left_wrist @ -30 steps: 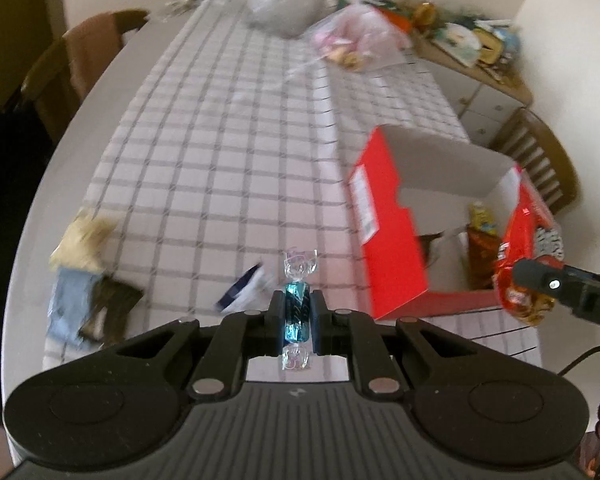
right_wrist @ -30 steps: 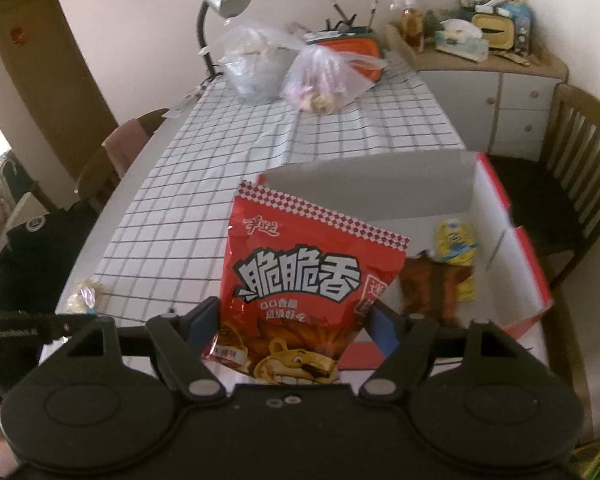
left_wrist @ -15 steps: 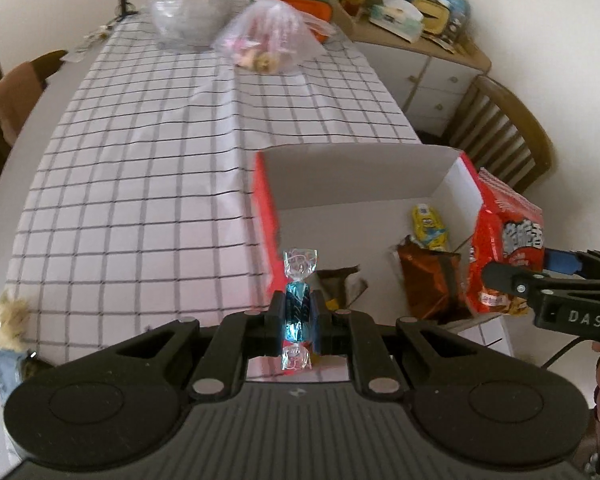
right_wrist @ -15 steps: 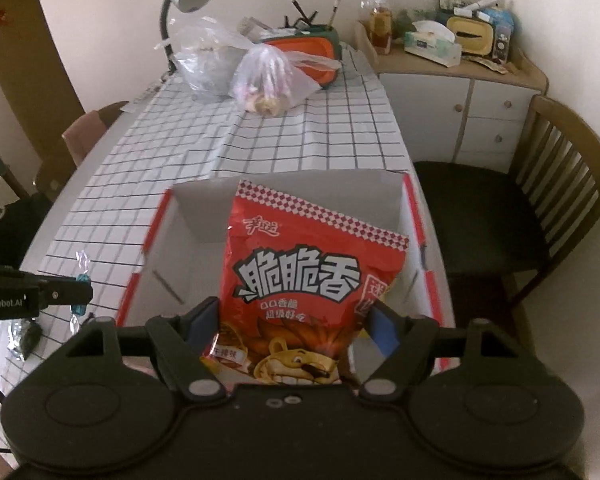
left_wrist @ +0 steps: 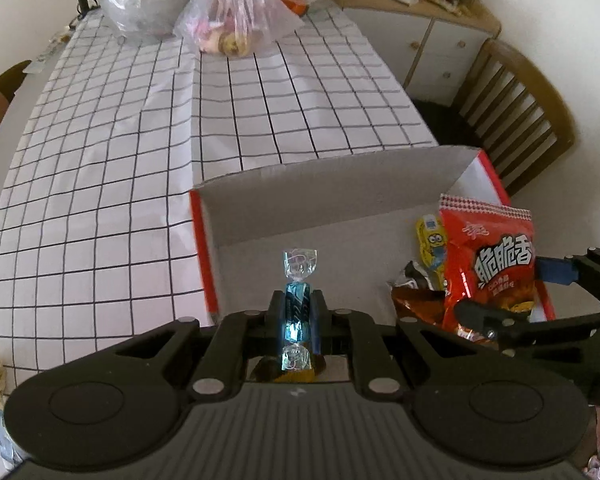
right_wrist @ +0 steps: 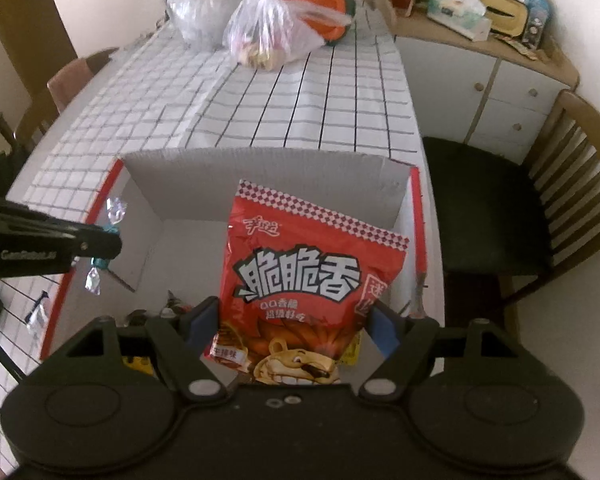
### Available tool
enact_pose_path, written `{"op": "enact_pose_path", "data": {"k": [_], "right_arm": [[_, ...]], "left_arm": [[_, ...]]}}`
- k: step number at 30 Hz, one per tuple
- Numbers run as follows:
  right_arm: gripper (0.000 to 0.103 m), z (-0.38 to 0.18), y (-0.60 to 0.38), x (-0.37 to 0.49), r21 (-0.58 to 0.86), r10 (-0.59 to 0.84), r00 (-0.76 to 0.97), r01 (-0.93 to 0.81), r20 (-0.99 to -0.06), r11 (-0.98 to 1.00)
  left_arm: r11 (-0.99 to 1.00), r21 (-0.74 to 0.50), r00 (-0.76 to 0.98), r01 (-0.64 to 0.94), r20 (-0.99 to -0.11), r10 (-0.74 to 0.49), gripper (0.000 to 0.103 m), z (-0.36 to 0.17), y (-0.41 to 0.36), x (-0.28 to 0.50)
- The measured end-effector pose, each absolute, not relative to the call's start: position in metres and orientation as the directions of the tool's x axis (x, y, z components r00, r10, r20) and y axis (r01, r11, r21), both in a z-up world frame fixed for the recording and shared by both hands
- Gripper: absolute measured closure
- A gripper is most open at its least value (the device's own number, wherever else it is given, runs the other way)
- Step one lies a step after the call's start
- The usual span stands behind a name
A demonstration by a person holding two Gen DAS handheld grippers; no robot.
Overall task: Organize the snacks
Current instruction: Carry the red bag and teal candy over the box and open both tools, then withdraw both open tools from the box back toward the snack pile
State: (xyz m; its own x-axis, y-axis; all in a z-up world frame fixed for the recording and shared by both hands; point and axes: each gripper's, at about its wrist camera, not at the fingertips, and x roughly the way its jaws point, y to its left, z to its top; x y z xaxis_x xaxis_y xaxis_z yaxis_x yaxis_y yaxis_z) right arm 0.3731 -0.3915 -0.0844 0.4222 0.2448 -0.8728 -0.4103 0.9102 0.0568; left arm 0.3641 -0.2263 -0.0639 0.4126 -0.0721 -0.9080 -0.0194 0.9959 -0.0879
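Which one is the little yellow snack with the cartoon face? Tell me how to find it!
Find the red cardboard box with grey insides on the checked tablecloth. At its right end, the small yellow packet lies on the floor, beside the big red chip bag and behind a crumpled brown wrapper. It alone is yellow, with a goggle-eyed cartoon face.

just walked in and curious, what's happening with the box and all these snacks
A person is sorting snacks into a red cardboard box on the checked table, a gripper in each hand. The left gripper is shut on a blue wrapped candy over the box. The right gripper clamps a red snack bag, also over the box. A yellow packet and a brown wrapper already lie inside.
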Motion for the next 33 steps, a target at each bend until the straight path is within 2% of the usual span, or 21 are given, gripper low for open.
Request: {"op": "enact_pose_path", "data": {"k": [11, 24, 29, 33], "right_arm": [[0.027, -0.110, -0.382, 0.394, 0.056, 0.233, 0.348, -0.451, -0.908, 0.891], [0.026, -0.115, -0.382, 0.397, 0.099, 0.264, 0.331, -0.439, -0.906, 0.893], [0.024, -0.111, -0.386, 0.395, 0.105, 0.270, 0.346, -0.427, -0.899, 0.898], [0.023, -0.105, -0.392, 0.390, 0.117, 0.282, 0.360, -0.418, -0.889, 0.901]], "left_arm": [[0.999, -0.050, 0.290, -0.019, -0.956, -0.042, 0.091, -0.109, -0.238, 0.397], [0.998, -0.052, 0.204, -0.022, -0.978, -0.046, 0.090, -0.128, -0.242, 0.413], [0.998, -0.061, 0.201, -0.036, -0.978, -0.052, 0.077, -0.127, -0.240, 0.412], [0.996, -0.079, 0.228, -0.048, -0.971, -0.066, 0.071, -0.120, -0.234, 0.404]]}}
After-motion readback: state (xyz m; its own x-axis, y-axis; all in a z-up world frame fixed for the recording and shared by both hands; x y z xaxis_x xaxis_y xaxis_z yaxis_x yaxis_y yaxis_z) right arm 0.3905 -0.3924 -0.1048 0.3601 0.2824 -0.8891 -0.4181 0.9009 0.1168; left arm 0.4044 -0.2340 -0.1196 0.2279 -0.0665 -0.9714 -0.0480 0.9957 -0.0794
